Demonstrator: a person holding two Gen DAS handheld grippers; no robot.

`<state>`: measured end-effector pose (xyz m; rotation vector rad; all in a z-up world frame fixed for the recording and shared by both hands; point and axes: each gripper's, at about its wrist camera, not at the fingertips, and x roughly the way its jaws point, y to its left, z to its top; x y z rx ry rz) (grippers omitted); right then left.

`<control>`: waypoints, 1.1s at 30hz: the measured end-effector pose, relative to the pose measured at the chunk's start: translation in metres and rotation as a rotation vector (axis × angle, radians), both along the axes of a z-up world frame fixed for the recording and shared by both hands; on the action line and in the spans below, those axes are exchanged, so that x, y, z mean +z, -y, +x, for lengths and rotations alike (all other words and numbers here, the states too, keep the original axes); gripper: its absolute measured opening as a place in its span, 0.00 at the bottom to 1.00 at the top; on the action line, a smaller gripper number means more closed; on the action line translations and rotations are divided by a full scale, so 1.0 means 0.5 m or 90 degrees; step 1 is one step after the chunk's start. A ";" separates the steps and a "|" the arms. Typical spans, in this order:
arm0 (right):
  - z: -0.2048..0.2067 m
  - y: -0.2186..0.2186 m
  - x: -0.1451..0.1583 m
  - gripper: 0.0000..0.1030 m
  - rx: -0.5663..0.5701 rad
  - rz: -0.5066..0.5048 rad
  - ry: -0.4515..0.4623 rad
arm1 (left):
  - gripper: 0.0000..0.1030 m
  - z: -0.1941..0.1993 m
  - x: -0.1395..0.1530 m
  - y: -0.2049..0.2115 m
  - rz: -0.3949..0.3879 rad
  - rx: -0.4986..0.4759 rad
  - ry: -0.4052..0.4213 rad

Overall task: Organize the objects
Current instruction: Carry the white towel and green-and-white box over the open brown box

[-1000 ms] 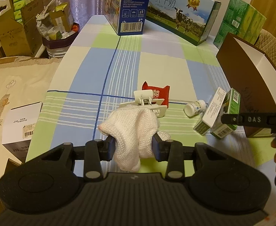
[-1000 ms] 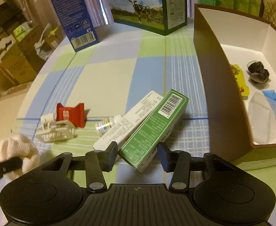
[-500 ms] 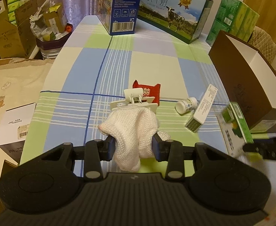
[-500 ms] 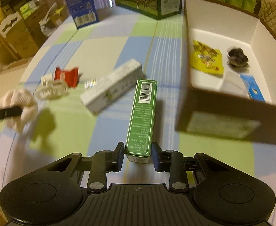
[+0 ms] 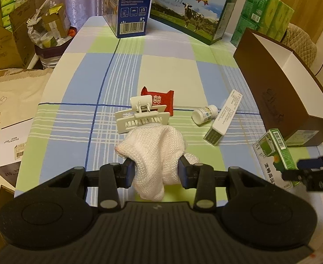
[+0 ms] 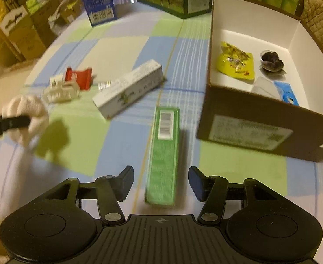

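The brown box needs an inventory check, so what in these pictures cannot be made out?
- Brown box contents: left wrist view, hidden by its wall.
- Clear packet and blue packet: right wrist view, partly cut off by the near wall.
- Green carton print: right wrist view, blurred.

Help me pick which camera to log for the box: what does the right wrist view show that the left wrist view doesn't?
Only right wrist: the brown box's inside, holding a yellow packet, a dark wrapped item and a blue packet.
Only left wrist: the white bottle's whole body.
Both: green box, white cloth, white clip, red packet.
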<state>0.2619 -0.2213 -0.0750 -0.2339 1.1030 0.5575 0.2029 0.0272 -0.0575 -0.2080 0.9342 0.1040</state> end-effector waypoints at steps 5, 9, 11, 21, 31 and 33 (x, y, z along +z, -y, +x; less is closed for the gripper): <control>0.026 -0.018 -0.017 0.50 -0.010 -0.007 0.007 | 0.33 -0.006 0.000 0.009 0.000 0.001 -0.005; 0.036 -0.026 -0.028 0.40 -0.005 -0.012 0.013 | 0.33 -0.010 0.002 0.014 0.002 0.002 -0.008; 0.039 -0.027 -0.037 0.29 -0.003 -0.020 0.009 | 0.33 -0.012 0.001 0.016 0.002 0.003 -0.009; 0.018 -0.010 -0.032 0.26 0.022 -0.016 0.018 | 0.33 -0.013 0.007 0.040 0.006 -0.005 -0.007; -0.003 0.026 0.012 0.26 0.030 0.030 0.011 | 0.33 -0.004 0.024 0.075 0.012 -0.027 0.001; -0.006 0.035 0.024 0.26 0.031 0.042 0.012 | 0.33 -0.001 0.030 0.084 0.012 -0.034 0.002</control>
